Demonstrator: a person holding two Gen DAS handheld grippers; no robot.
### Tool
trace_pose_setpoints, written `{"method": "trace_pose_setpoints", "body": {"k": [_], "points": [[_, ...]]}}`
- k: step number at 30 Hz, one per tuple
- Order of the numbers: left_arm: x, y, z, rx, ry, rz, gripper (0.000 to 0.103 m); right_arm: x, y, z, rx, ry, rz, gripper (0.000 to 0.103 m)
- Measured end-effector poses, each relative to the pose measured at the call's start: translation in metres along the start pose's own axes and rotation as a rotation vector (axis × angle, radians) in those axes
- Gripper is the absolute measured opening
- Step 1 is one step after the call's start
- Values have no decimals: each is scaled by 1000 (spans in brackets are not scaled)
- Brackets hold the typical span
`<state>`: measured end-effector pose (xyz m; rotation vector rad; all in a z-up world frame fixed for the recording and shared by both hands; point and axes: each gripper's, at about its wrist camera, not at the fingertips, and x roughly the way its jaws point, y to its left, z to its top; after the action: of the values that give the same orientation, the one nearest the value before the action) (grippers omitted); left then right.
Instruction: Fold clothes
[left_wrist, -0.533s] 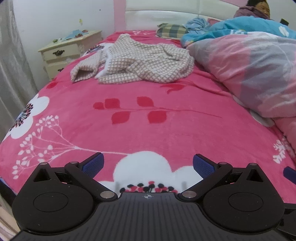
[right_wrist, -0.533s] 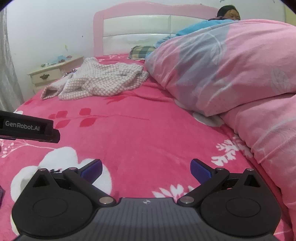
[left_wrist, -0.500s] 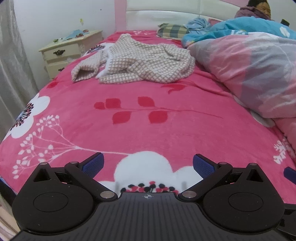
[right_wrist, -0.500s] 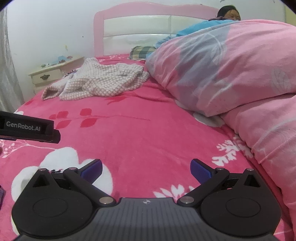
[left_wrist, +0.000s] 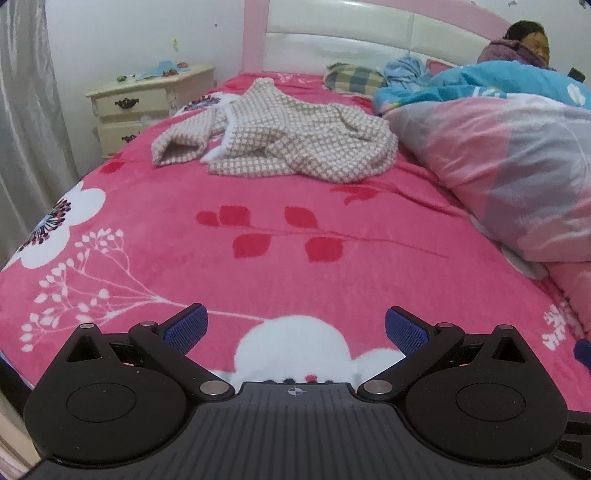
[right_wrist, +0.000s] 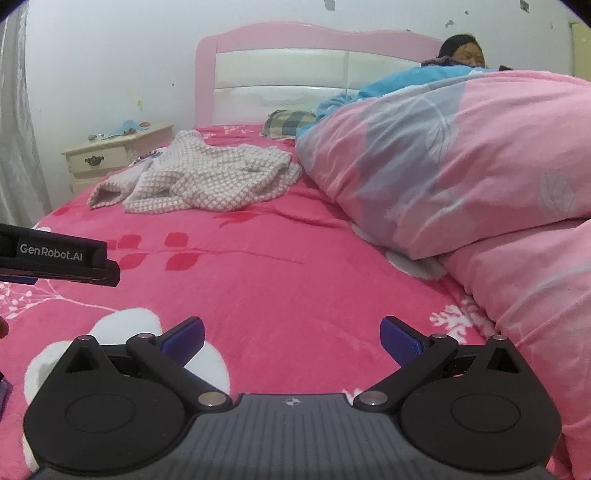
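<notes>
Your left gripper and right gripper both gape wide, holding nothing. The checked garment lies crumpled far up the pink blanket, touching the quilt; a nightstand stands left.

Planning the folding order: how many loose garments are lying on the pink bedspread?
1: a checked beige garment, crumpled at the far end near the nightstand. The blue cloth by the headboard may be another; more could be hidden under the quilt.
</notes>
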<state>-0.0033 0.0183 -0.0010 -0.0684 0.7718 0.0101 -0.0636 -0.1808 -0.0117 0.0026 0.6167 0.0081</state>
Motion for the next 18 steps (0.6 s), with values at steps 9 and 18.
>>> {"method": "trace_pose_setpoints", "body": {"k": [9,18], "points": [[4,5,-3,-77,58,-54,103,0,-2,1,17,13,3,103],[6,4,-6,-65,66,1,103,3,-5,0,44,39,1,103]]}}
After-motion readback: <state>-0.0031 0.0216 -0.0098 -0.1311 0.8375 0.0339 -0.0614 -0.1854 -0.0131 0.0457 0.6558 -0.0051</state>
